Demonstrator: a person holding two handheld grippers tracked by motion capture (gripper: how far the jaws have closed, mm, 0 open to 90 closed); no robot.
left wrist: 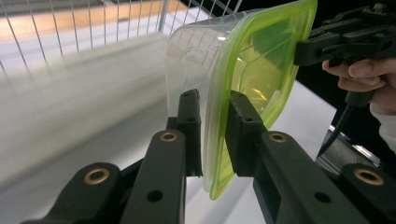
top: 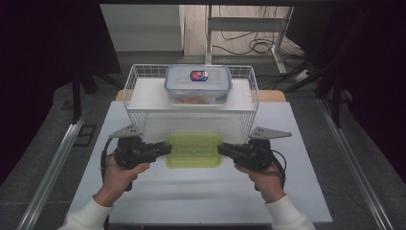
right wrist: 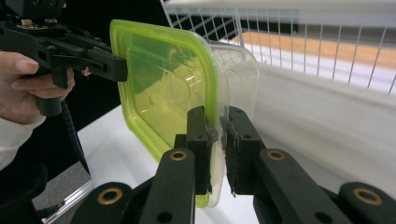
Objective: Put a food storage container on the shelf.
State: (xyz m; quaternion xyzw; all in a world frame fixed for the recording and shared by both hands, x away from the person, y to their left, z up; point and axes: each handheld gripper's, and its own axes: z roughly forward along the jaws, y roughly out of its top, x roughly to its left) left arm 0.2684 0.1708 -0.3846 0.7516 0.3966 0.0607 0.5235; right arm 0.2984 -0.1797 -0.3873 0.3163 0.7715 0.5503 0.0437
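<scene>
A clear container with a lime-green lid (top: 194, 150) hangs level between the two grippers, just in front of the wire rack. My left gripper (top: 167, 148) is shut on the rim at its left end and my right gripper (top: 221, 149) is shut on the rim at its right end. In the left gripper view the jaws (left wrist: 212, 105) pinch the green lid's edge (left wrist: 252, 60), with the other gripper (left wrist: 301, 51) clamped at the far end. The right gripper view shows its jaws (right wrist: 218, 119) closed on the rim of the container (right wrist: 163, 79), and the left gripper (right wrist: 119, 67) beyond.
A white wire rack (top: 129, 86) stands at the back of the white tabletop (top: 191, 191). On top of it sits a second clear container with a blue-trimmed lid (top: 198, 84). Dark floor and metal rails flank the table.
</scene>
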